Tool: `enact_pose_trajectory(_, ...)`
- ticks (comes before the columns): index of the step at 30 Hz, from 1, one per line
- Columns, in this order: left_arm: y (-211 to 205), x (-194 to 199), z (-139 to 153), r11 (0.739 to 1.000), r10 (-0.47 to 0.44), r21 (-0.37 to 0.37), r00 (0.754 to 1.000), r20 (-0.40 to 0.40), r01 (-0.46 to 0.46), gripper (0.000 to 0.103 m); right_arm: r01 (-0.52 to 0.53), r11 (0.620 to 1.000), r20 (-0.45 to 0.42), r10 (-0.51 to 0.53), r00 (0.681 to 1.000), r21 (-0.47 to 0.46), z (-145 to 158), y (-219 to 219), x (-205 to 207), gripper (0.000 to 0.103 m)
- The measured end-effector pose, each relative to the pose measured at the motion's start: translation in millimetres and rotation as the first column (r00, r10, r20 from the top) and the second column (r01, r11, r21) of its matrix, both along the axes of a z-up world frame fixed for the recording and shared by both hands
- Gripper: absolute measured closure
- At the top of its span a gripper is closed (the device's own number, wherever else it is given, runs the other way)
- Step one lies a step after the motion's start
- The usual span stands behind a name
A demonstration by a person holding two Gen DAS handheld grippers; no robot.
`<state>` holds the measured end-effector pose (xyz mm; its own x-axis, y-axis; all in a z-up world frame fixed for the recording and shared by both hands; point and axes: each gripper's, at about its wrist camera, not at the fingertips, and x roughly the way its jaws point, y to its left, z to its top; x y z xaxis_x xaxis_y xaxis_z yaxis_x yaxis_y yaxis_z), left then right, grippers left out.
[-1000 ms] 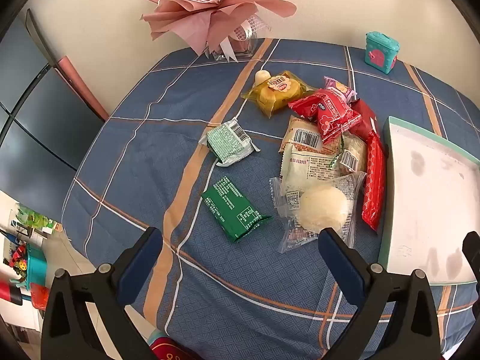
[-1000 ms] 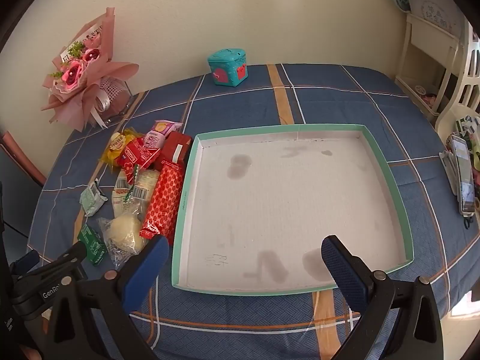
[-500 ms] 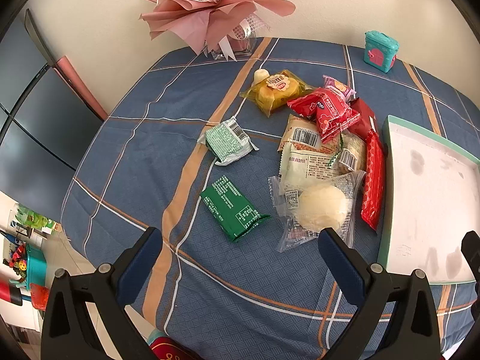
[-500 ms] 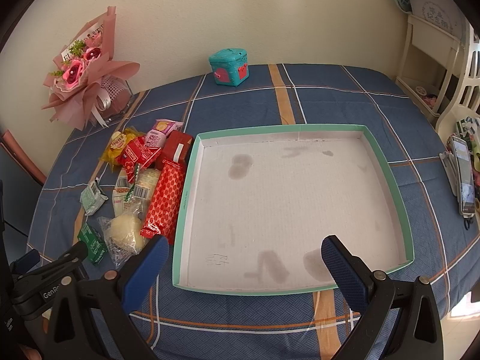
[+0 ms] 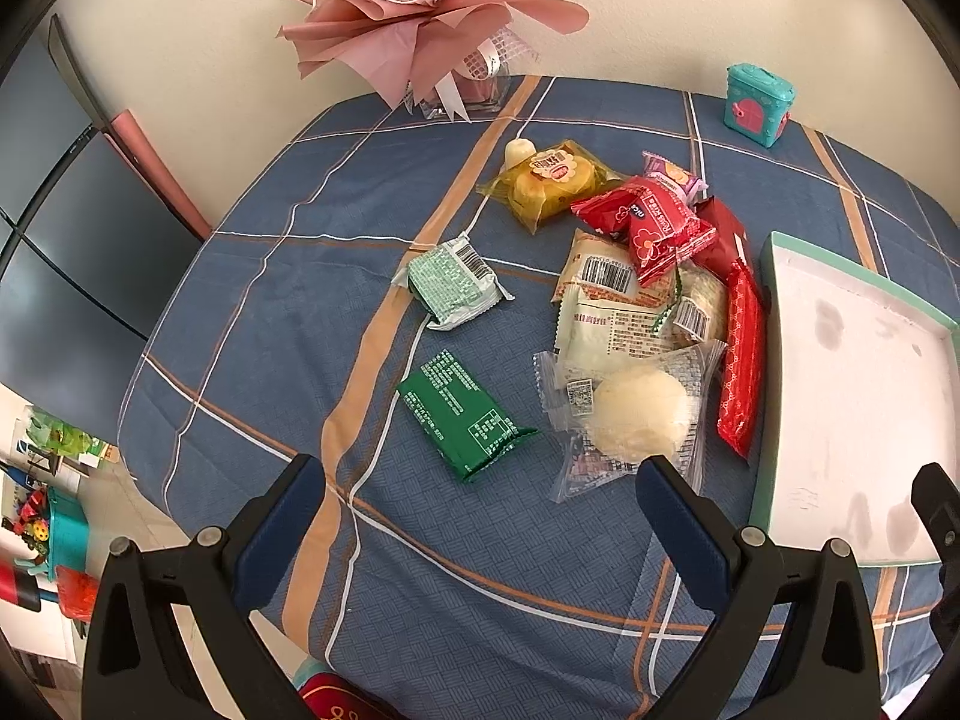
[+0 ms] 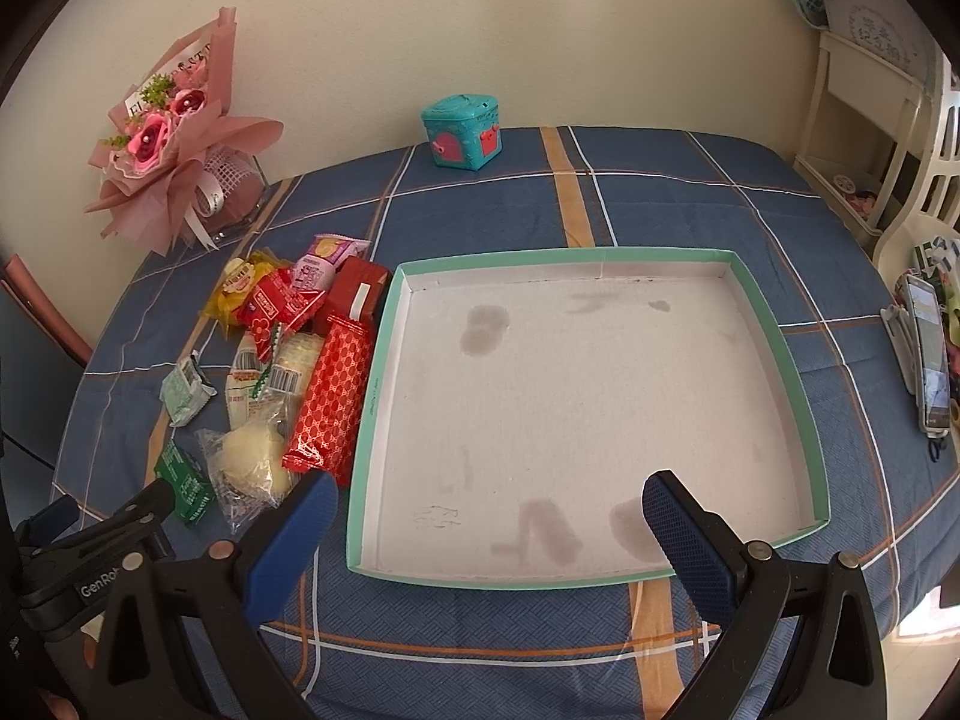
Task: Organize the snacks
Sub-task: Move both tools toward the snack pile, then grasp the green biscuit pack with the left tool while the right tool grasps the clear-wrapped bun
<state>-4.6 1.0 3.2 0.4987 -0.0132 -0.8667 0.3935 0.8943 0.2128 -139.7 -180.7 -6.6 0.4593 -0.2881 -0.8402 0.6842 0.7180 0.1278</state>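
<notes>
Several wrapped snacks lie in a pile on the blue plaid tablecloth: a dark green pack [image 5: 462,420], a pale green pack [image 5: 453,285], a clear-wrapped white bun [image 5: 639,411], a long red pack [image 5: 741,360], a red pack [image 5: 651,222] and a yellow cake pack [image 5: 552,180]. A shallow teal-rimmed white tray [image 6: 774,312] sits right of the pile and holds nothing. My left gripper [image 5: 480,507] is open above the near table edge, short of the dark green pack. My right gripper [image 6: 489,516] is open over the tray's near rim.
A pink flower bouquet [image 5: 426,12] stands at the back left by the wall. A teal tin box [image 6: 465,129] sits at the back. A phone [image 6: 927,360] lies at the table's right edge. A white chair [image 6: 870,120] stands to the right.
Both views have barely shifted; the left gripper has drifted slightly. Nothing was taken hold of or moved.
</notes>
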Motion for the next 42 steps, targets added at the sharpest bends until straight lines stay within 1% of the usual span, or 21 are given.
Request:
enact_pose_trajectory(8, 0, 0, -3, 1.000, 0.005, -0.012, 1.000, -0.003, -0.005, 0.000, -0.003, 1.000, -0.004, 0.003, 1.000, -0.001, -1, 1, 2, 0.000)
enact_pose_trajectory(9, 2, 1, -2, 0.999, 0.004, -0.035, 1.000, 0.003, -0.004, 0.000, -0.004, 1.000, -0.006, 0.004, 1.000, -0.001, -1, 1, 2, 0.000)
enact_pose_trajectory(17, 12, 9, -2, 0.998, 0.028, -0.053, 1.000, 0.009, -0.028, 0.000, -0.020, 1.000, -0.020, 0.020, 1.000, -0.003, -4, 9, 9, 0.000)
enact_pose_trajectory(19, 16, 13, 0, 0.997, 0.034, -0.073, 0.999, 0.014, -0.033, 0.000, -0.030, 1.000, -0.022, 0.030, 0.999, -0.004, -4, 10, 12, 0.000)
enact_pose_trajectory(21, 22, 17, 3, 0.992, 0.042, -0.116, 0.999, 0.019, -0.039, 0.000, -0.046, 0.999, -0.014, 0.046, 0.999, 0.002, -5, 13, 16, 0.000)
enact_pose_trajectory(26, 36, 33, 6, 0.971, 0.071, -0.224, 0.996, -0.046, -0.080, 0.000, -0.107, 0.993, 0.015, 0.107, 0.994, 0.044, -10, 22, 35, 0.000)
enact_pose_trajectory(27, 39, 36, 6, 0.967, 0.074, -0.242, 0.996, -0.049, -0.084, 0.000, -0.117, 0.992, 0.017, 0.117, 0.993, 0.044, -11, 25, 41, 0.000)
enact_pose_trajectory(28, 39, 40, 5, 0.966, 0.075, -0.241, 0.995, -0.072, -0.091, 0.000, -0.128, 0.991, 0.018, 0.127, 0.992, 0.038, -11, 28, 46, 0.000)
enact_pose_trajectory(30, 42, 45, 2, 0.963, 0.070, -0.256, 0.994, -0.088, -0.090, 0.000, -0.151, 0.988, 0.024, 0.151, 0.988, 0.018, -11, 37, 55, 0.000)
enact_pose_trajectory(31, 44, 47, 0, 0.962, 0.071, -0.259, 0.995, -0.075, -0.088, 0.000, -0.166, 0.986, 0.027, 0.165, 0.986, 0.014, -12, 40, 60, 0.000)
enact_pose_trajectory(32, 45, 49, -3, 0.961, 0.073, -0.259, 0.994, -0.087, -0.093, 0.000, -0.179, 0.984, 0.031, 0.178, 0.984, 0.017, -13, 44, 64, 0.000)
enact_pose_trajectory(34, 45, 56, -10, 0.965, 0.078, -0.240, 0.991, -0.106, -0.102, 0.000, -0.204, 0.978, 0.031, 0.203, 0.979, 0.032, -18, 51, 74, 0.000)
enact_pose_trajectory(36, 46, 61, -16, 0.969, 0.085, -0.224, 0.991, -0.102, -0.107, 0.000, -0.226, 0.973, 0.023, 0.225, 0.974, 0.047, -25, 58, 84, 0.000)
enact_pose_trajectory(37, 47, 65, -21, 0.971, 0.096, -0.209, 0.988, -0.119, -0.119, 0.000, -0.232, 0.972, 0.019, 0.231, 0.973, 0.050, -28, 61, 87, 0.001)
enact_pose_trajectory(39, 52, 73, -29, 0.965, 0.118, -0.216, 0.980, -0.162, -0.152, 0.000, -0.244, 0.968, 0.007, 0.244, 0.970, 0.058, -33, 66, 95, 0.004)
enact_pose_trajectory(40, 55, 78, -34, 0.960, 0.130, -0.224, 0.974, -0.184, -0.170, 0.000, -0.251, 0.966, 0.004, 0.251, 0.968, 0.065, -36, 69, 99, 0.008)
enact_pose_trajectory(42, 57, 83, -41, 0.958, 0.142, -0.217, 0.969, -0.203, -0.186, 0.000, -0.263, 0.961, -0.004, 0.264, 0.964, 0.079, -42, 74, 106, 0.011)
